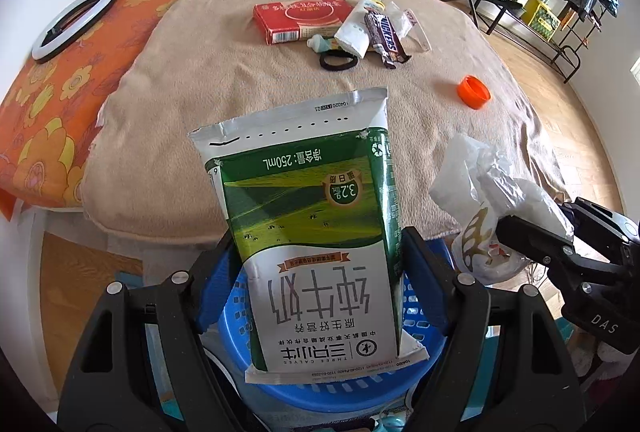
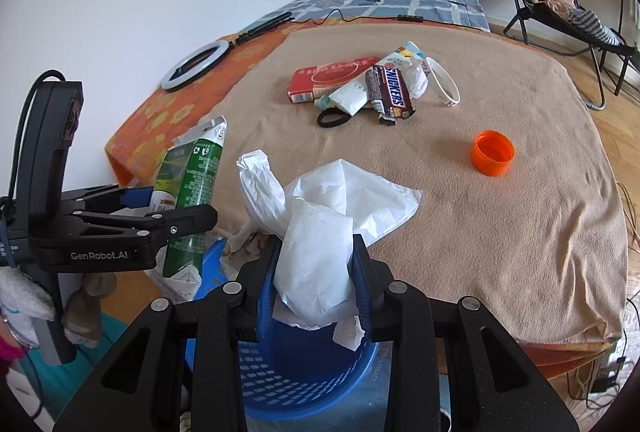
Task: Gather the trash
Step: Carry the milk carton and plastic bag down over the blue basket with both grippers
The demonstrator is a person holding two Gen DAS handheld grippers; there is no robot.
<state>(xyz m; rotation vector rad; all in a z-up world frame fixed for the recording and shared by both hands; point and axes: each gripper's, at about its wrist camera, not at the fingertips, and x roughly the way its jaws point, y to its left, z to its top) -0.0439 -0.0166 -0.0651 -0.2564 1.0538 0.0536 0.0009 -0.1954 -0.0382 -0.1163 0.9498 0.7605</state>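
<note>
Left gripper clamps the milk carton; right gripper clamps crumpled tissue. Both hang over the blue basket beside the blanket's near edge. I release over its centre, carton first.

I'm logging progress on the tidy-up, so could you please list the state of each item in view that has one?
Milk carton: flattened, clamped in the left tongs above the blue basket.
White plastic bag: crumpled, clamped in the right tongs over the basket.
Orange cap: off its bottle, open side up on the blanket.
Snickers wrapper: torn open, lying on the blanket.
Red box: lying flat.
</note>
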